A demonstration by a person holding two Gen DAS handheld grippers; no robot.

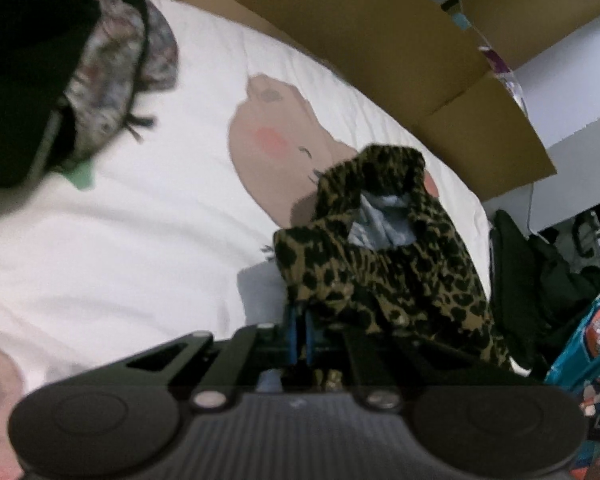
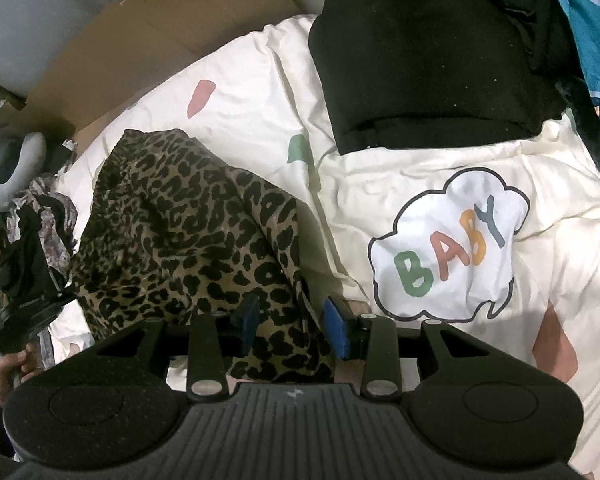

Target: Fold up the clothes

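A leopard-print garment [image 1: 380, 280] lies bunched on the white printed bedsheet [image 1: 140, 220]. In the left wrist view it rises in a crumpled heap, with a grey-blue lining showing inside its opening. My left gripper [image 1: 302, 334] is shut on its near edge, the blue pads pressed together on the fabric. In the right wrist view the same garment [image 2: 180, 220] spreads left of centre on the sheet [image 2: 420, 184]. My right gripper [image 2: 292, 326] is open, its blue pads wide apart with the garment's near corner lying between them.
A folded black garment [image 2: 428, 60] rests at the back right of the bed, beside teal clothing [image 2: 592, 40]. Dark and floral clothes [image 1: 108, 72] are piled at the far left. Brown cardboard [image 1: 360, 20] lines the far side. A hand [image 2: 4, 368] shows at lower left.
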